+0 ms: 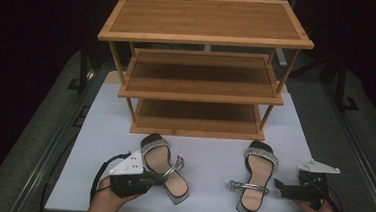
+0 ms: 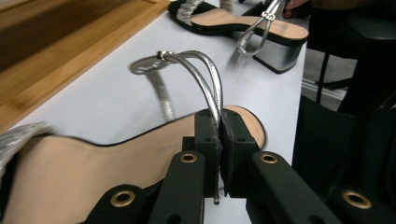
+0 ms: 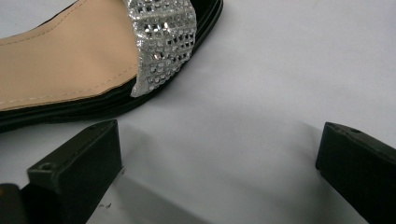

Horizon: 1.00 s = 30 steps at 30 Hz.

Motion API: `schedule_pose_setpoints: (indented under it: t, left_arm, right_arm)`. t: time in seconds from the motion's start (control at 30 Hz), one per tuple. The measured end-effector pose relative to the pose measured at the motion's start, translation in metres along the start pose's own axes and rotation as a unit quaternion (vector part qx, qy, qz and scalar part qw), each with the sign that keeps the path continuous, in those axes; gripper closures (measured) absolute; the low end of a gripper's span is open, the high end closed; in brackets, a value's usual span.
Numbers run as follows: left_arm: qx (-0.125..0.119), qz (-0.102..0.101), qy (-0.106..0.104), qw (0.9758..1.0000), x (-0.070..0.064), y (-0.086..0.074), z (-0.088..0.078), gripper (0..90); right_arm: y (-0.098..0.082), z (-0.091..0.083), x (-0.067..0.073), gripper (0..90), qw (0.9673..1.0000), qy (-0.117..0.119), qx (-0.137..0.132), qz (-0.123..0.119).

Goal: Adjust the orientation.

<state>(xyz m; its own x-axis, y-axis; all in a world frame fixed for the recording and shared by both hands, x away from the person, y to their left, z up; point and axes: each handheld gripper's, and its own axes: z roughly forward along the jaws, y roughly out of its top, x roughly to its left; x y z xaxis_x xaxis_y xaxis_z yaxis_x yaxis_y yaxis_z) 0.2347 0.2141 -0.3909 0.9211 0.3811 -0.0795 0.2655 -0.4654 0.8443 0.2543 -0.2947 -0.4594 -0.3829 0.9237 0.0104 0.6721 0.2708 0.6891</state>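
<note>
Two black sandals with tan insoles and silver straps lie on the white table top [image 1: 207, 157]. My left gripper [image 1: 158, 179] is shut on the thin silver ankle strap [image 2: 205, 79] of the left sandal [image 1: 164, 167], over its heel end; the jaws [image 2: 219, 140] pinch the strap's loop. The right sandal [image 1: 257, 176] lies apart from it, toe towards the shelf. My right gripper [image 1: 276, 185] rests just right of that sandal's heel and is open [image 3: 219, 158], with only bare table between its fingers. The right sandal's glittery toe band [image 3: 163, 42] lies just ahead of them.
A three-tier bamboo shelf [image 1: 203, 72] stands at the back of the table, all tiers bare, its bottom tier edge [image 2: 56, 51] close behind the sandals. The right sandal [image 2: 243, 23] shows far off in the left gripper view. Dark floor surrounds the table.
</note>
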Motion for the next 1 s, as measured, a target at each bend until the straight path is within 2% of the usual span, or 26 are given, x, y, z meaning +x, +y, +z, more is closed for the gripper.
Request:
schedule_pose_setpoints:
  t: [0.13,0.17,0.3,0.4,0.43,0.53,0.57,0.67,0.87,0.9,0.93,0.97,1.0]
  left_arm:
    - [-0.004,-0.012,0.022,0.9997,0.005,-0.008,-0.020,86.2]
    - [-0.004,-0.012,0.022,0.9997,0.005,-0.008,-0.020,86.2]
    - [-0.007,-0.027,0.050,0.9984,0.012,-0.018,-0.038,86.1]
    - [-0.011,-0.040,0.075,0.9963,0.022,-0.026,-0.054,86.0]
    - [-0.011,-0.040,0.075,0.9963,0.022,-0.026,-0.054,86.0]
    - [-0.015,-0.054,0.096,0.9937,0.030,-0.032,-0.066,86.0]
    - [-0.015,-0.054,0.096,0.9937,0.030,-0.032,-0.066,85.9]
    - [-0.016,-0.061,0.112,0.9917,0.035,-0.036,-0.075,85.9]
    - [-0.020,-0.083,0.151,0.9848,0.047,-0.047,-0.094,85.8]
    - [-0.023,-0.088,0.158,0.9832,0.048,-0.049,-0.097,85.8]
    - [-0.025,-0.093,0.171,0.9805,0.053,-0.053,-0.103,85.8]
    - [-0.025,-0.093,0.171,0.9805,0.053,-0.053,-0.103,85.8]
    - [-0.025,-0.097,0.180,0.9786,0.054,-0.055,-0.107,85.8]
  right_arm:
    - [0.000,0.000,0.000,0.0,1.0000,0.000,0.000,0.000]
    - [0.000,0.000,0.000,0.0,1.0000,0.000,0.000,0.000]
    - [0.000,0.000,0.000,0.0,1.0000,0.000,0.000,0.000]
    - [0.000,0.000,0.000,0.0,1.0000,0.000,0.000,0.000]
    - [0.000,0.000,0.000,0.0,1.0000,0.000,0.000,0.000]
    - [0.000,0.000,0.000,0.0,1.0000,0.000,0.000,0.000]
    - [0.000,0.000,0.000,0.0,1.0000,0.000,0.000,0.000]
    - [0.000,0.000,0.000,0.0,1.0000,0.000,0.000,0.000]
    - [0.000,0.000,0.000,0.0,1.0000,0.000,0.000,0.000]
    - [0.000,0.000,0.000,0.0,1.0000,0.000,0.000,0.000]
    - [0.000,0.000,0.000,0.0,1.0000,0.000,0.000,0.000]
    - [0.000,0.000,0.000,0.0,1.0000,0.000,0.000,0.000]
    - [0.000,0.000,0.000,0.0,1.0000,0.000,0.000,0.000]
